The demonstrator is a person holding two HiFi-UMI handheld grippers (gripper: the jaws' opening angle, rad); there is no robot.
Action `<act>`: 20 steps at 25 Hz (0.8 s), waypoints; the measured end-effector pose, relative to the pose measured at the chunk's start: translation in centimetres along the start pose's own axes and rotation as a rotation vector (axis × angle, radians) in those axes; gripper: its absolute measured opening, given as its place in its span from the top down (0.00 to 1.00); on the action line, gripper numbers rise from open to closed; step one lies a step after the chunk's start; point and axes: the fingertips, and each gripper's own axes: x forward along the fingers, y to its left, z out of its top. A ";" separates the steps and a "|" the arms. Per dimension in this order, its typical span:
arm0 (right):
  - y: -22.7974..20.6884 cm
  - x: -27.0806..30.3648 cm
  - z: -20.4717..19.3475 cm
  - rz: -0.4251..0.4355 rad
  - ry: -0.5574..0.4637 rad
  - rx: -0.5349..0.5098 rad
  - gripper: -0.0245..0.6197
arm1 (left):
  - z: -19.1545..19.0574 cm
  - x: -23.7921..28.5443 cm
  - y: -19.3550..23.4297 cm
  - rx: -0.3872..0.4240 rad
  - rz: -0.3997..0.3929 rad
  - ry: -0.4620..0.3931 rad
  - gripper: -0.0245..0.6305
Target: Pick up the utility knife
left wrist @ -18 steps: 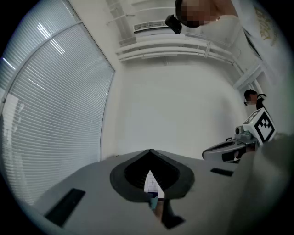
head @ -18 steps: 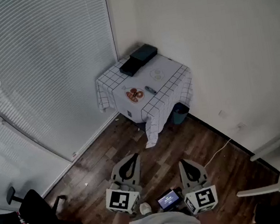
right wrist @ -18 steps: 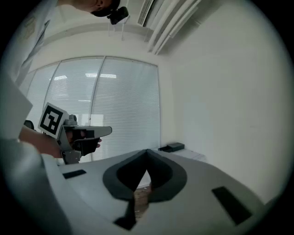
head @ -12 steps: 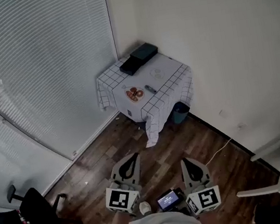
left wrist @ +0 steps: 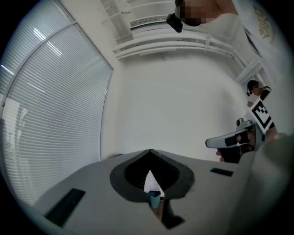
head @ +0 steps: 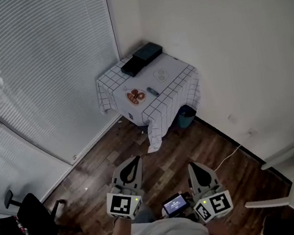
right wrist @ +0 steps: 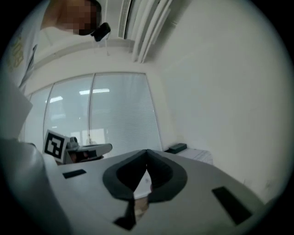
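Both hand-held grippers are held level, side by side, close to the person at the near edge of the head view and above a dark wooden floor (head: 169, 155). The left hand-held gripper (head: 134, 160) has its jaws fully together, the tips meeting in a point with nothing between them. The right hand-held gripper (head: 192, 166) is closed the same way and is also empty. A small lit screen (head: 176, 205) sits between their marker cubes.

Far ahead, in the corner of the room, stands a small counter (head: 178, 84) under a white cloth with a dark grid. A small dark oblong that looks like the utility knife (head: 153, 91) lies near the middle of the counter, well apart from both grippers; it is too small to make out further. Just left of it is a plate with red pieces (head: 135, 96), behind it a pale plate (head: 161, 75), and at the far edge two dark flat boxes (head: 140, 59). A blue bin (head: 186, 116) stands below the counter's right side. Closed blinds (head: 41, 75) fill the left wall, and a black chair (head: 28, 221) stands at the near left.
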 end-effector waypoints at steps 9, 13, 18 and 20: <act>-3.1 3.9 -2.1 -0.021 0.078 -0.033 0.95 | -0.7 4.5 0.4 -0.011 -0.023 0.023 0.95; -4.5 7.0 -2.8 -0.043 0.087 -0.049 0.95 | -1.6 7.5 2.5 -0.006 -0.036 0.002 0.95; -7.3 13.5 -2.6 -0.093 0.081 -0.064 0.95 | -1.0 13.6 6.6 -0.041 -0.039 -0.024 0.95; -8.0 16.2 -1.8 -0.103 0.060 -0.050 0.95 | -0.5 15.7 8.7 -0.032 -0.040 -0.027 0.95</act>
